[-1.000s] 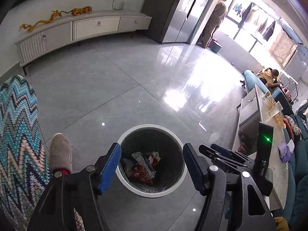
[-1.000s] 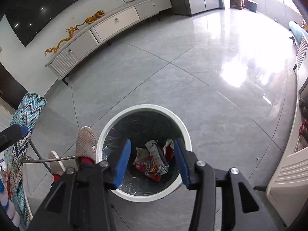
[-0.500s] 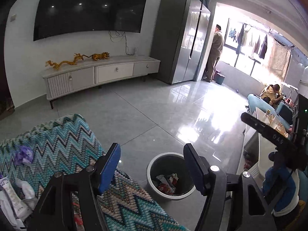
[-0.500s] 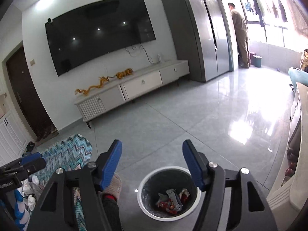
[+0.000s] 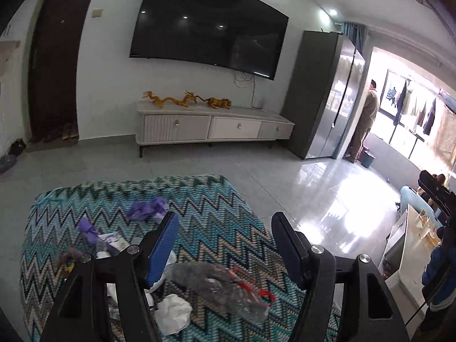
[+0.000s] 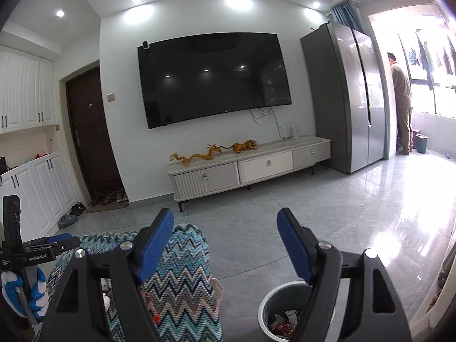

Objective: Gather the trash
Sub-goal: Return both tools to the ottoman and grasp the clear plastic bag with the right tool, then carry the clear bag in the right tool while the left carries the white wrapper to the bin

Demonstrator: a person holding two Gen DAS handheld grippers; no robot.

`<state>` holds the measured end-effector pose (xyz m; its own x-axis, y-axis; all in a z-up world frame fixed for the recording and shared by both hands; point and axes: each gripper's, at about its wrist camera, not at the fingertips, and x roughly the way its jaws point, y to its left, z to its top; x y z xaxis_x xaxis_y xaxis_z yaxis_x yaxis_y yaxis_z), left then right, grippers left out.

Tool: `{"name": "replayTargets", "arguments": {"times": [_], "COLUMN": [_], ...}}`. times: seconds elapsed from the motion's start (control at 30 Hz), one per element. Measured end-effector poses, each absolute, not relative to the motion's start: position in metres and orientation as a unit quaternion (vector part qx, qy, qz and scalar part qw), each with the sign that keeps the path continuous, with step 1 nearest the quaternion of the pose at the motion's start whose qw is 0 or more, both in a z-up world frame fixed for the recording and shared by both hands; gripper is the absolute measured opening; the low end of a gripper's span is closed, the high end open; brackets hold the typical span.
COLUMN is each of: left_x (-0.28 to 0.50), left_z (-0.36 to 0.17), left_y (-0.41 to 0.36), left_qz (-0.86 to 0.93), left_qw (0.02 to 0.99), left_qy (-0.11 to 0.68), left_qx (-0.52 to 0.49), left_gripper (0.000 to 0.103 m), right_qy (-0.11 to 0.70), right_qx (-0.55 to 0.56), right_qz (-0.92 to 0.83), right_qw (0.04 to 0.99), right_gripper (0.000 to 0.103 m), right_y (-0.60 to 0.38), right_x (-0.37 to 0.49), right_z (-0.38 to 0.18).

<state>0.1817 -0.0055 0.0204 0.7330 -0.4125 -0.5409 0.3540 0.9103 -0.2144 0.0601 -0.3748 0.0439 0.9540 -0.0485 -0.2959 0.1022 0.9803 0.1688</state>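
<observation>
Zigzag-woven teal cloth as the landmark, spread over a low surface and strewn with litter; crushed clear plastic bottle with a red ring lying on it, crumpled white tissue just beside, purple wrappers toward the far edge, presumably left there as the pile to clear. Left gripper hovering above the cloth, released, nothing between the blue pads, aimed down over the bottle, likely lined up for the next pick. Right gripper off the cloth's right edge, jaws opening and bare, pointed out across the room, probably free to reach again. White-rimmed bin on the floor right of the cloth, close enough for short drops; wrappers already inside, so some of the collecting looks done, with more left on the cloth.
</observation>
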Motion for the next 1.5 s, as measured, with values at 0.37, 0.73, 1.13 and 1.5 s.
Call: {"name": "replayTargets", "arguments": {"times": [0.37,0.73,1.13,1.5], "left_x": [0.215,0.252,0.253,0.240], "left_z": [-0.036,-0.116,-0.142,-0.123], "left_y": [0.085,0.098,0.100,0.108], "left_qz": [-0.136,-0.098,-0.098,-0.119], "left_qw": [0.914,0.878,0.873,0.882], "left_qy": [0.371,0.450,0.459,0.429], "left_qx": [-0.094,-0.128,-0.134,-0.155], "left_gripper": [0.062,0.055,0.021,0.008], "right_qy": [0.194,0.339,0.444,0.440], "right_qx": [0.076,0.058,0.047,0.067], "right_qz": [0.050,0.147,0.216,0.244], "right_qw": [0.977,0.927,0.868,0.861], "right_gripper": [0.074,0.074,0.073,0.018], "right_y": [-0.316,-0.252,-0.193,-0.187], "right_x": [0.095,0.185,0.227,0.228], "right_z": [0.008,-0.094,-0.188,-0.193]}}
